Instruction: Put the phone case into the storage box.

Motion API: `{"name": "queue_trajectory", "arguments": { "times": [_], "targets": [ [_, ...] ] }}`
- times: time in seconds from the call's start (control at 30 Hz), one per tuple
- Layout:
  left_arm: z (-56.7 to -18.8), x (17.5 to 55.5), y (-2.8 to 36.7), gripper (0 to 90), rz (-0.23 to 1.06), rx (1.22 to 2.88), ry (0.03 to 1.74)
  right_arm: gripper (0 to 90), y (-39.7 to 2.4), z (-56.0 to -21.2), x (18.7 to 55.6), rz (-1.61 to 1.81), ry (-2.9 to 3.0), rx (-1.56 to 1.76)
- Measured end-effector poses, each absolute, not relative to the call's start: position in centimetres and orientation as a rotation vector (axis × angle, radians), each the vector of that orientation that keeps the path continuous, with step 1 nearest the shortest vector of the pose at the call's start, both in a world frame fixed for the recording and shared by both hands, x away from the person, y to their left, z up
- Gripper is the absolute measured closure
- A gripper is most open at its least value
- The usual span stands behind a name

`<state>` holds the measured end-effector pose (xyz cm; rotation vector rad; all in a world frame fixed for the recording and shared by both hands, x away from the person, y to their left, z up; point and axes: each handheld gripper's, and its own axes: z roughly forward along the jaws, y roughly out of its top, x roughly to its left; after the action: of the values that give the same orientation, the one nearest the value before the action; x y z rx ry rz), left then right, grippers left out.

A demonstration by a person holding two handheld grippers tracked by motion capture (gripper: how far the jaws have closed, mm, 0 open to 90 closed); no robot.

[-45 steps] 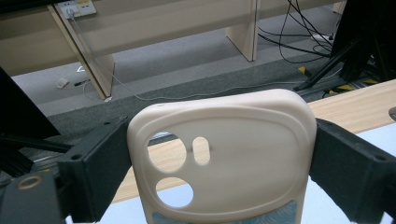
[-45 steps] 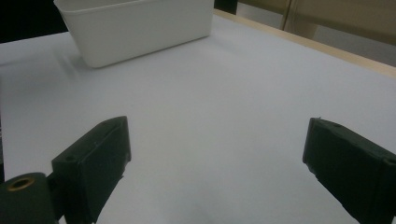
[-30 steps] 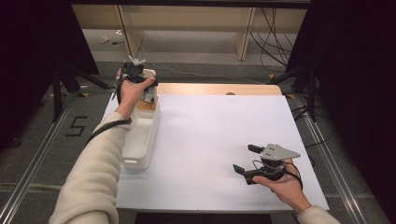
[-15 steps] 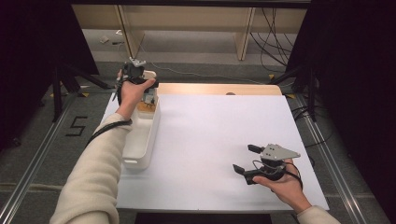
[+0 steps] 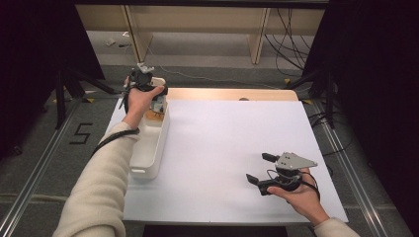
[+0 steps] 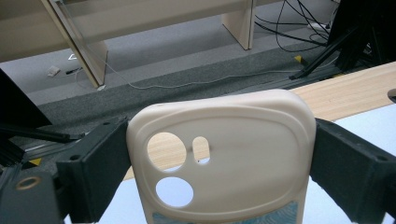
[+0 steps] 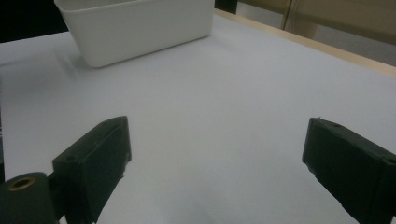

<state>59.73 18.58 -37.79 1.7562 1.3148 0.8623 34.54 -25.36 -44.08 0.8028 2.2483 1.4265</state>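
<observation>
1. Left hand-held gripper [image 5: 148, 94] was at the far left of the tabletop [image 5: 232, 148], over the far end of the white bin [image 5: 150, 148].
2. Its jaws were clamped on a cream phone case [image 6: 224, 158], one jaw pressed to each side edge.
3. In the left gripper view the phone case stood upright between the jaws, with two round camera cutouts and a small slot at its upper left; a bit of blue pattern showed at its bottom edge.
4. In the high view the case was mostly hidden by the left hand [image 5: 141, 98]; it sat at or just above the bin's far end, and contact with the bin could not be told.
5. Something brownish lay in the bin's far end, too small to identify.
6. Right hand-held gripper [image 5: 262, 170] sat low over the near right of the tabletop, held by the right hand [image 5: 296, 192], well apart from the bin.
7. Its jaws were spread wide, nothing between them, pointing toward the white bin [image 7: 140, 28] in the right gripper view.
8. A light wood strip [image 5: 232, 94] ran along the tabletop's far edge.
</observation>
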Motion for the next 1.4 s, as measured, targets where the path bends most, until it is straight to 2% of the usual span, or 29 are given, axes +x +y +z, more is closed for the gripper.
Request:
{"name": "queue_trajectory", "arguments": {
  "times": [1.4],
  "targets": [
    [-39.1, 59.7, 18.8, 9.1, 0.833, 1.752, 1.337, 8.8, -25.4, -44.1, 34.6, 1.430, 2.249, 0.801]
  ]
}}
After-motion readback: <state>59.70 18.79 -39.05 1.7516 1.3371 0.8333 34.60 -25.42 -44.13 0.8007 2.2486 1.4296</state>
